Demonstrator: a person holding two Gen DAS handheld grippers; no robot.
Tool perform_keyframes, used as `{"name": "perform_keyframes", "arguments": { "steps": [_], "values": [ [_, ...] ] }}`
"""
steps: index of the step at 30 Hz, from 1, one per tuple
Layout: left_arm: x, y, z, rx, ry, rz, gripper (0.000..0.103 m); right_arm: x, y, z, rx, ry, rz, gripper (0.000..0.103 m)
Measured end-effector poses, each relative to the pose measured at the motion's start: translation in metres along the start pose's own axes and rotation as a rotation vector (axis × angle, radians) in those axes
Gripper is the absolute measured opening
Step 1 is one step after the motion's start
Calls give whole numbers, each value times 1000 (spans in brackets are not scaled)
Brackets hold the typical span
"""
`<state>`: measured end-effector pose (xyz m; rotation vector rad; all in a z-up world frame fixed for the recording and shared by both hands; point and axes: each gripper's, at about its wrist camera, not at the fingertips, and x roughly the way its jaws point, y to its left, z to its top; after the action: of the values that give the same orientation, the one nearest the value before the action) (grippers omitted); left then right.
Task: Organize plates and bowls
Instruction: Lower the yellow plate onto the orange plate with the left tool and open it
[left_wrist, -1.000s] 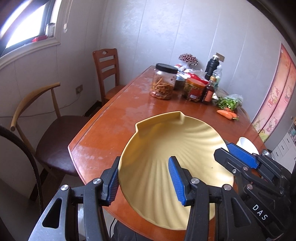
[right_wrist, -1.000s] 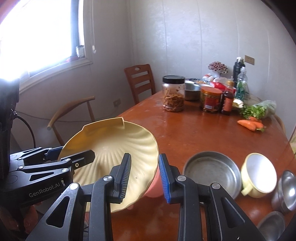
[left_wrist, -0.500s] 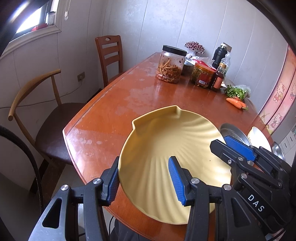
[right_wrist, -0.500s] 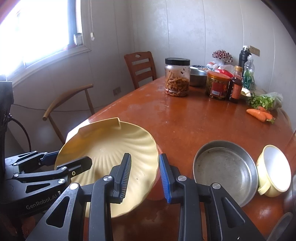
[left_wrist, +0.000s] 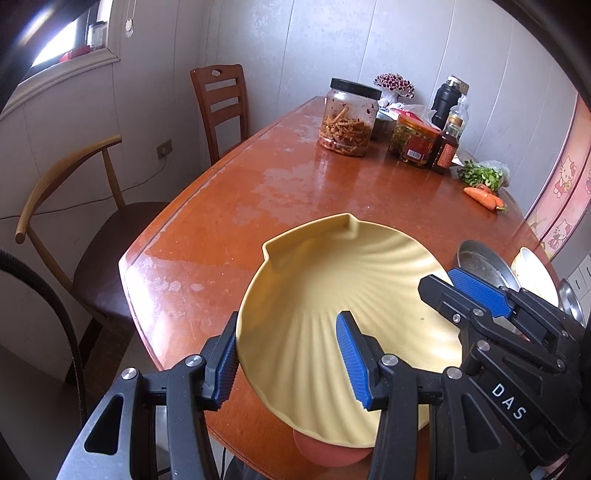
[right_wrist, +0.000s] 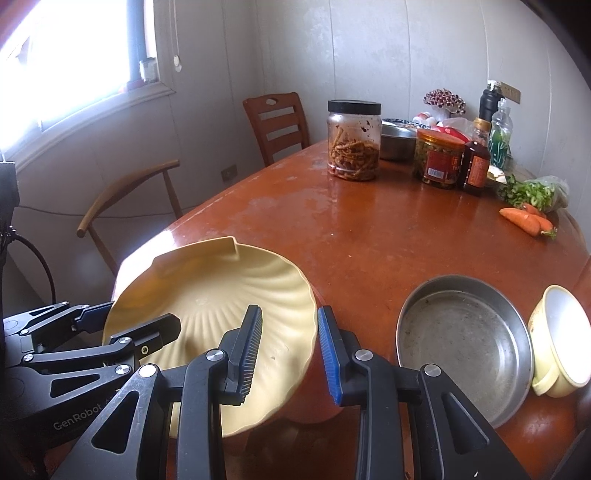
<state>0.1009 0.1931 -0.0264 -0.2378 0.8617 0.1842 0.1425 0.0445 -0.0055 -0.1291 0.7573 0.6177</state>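
A yellow shell-shaped plate (left_wrist: 332, 295) hangs tilted over the near end of the brown table (left_wrist: 280, 192). My left gripper (left_wrist: 288, 332) is shut on its near left rim, one pad outside and one inside the dish. My right gripper (right_wrist: 290, 317) is shut on the plate's (right_wrist: 221, 295) right rim, and it also shows at the right of the left wrist view. A pink bowl (right_wrist: 314, 410) sits just under the plate; whether they touch I cannot tell. A steel pan (right_wrist: 465, 343) and a pale yellow bowl (right_wrist: 557, 339) rest on the table to the right.
At the far end stand a black-lidded jar (right_wrist: 352, 147), a red-labelled jar (right_wrist: 439, 158), bottles (right_wrist: 476, 162), greens and carrots (right_wrist: 528, 221). Two wooden chairs (left_wrist: 221, 107) stand along the table's left side. More steel dishes lie at the right edge (left_wrist: 570, 299).
Both grippers have come down toward the table with the plate between them. The pink bowl now shows under the plate in the left wrist view.
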Motion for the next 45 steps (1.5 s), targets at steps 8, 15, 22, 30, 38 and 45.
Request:
{"name": "perform_keyframes", "arguments": {
  "steps": [8,15,22,30,38,45],
  "values": [
    [6,0,1,4,3,-3,50,8,-4,0,24,17,0,33],
    [8,3,3,-13,3,-28,50,8,-9,0,56,18,26,37],
    [8,3,4,-10,1,-24,50,3,-11,0,70,8,26,39],
    [9,4,5,-12,0,0,52,-5,-17,-1,92,-1,15,39],
    [-1,3,7,-9,-22,-6,54,-15,-32,-4,123,0,1,39],
    [-12,-3,4,3,-32,-20,55,-24,-48,-11,152,11,-15,39]
  ]
}}
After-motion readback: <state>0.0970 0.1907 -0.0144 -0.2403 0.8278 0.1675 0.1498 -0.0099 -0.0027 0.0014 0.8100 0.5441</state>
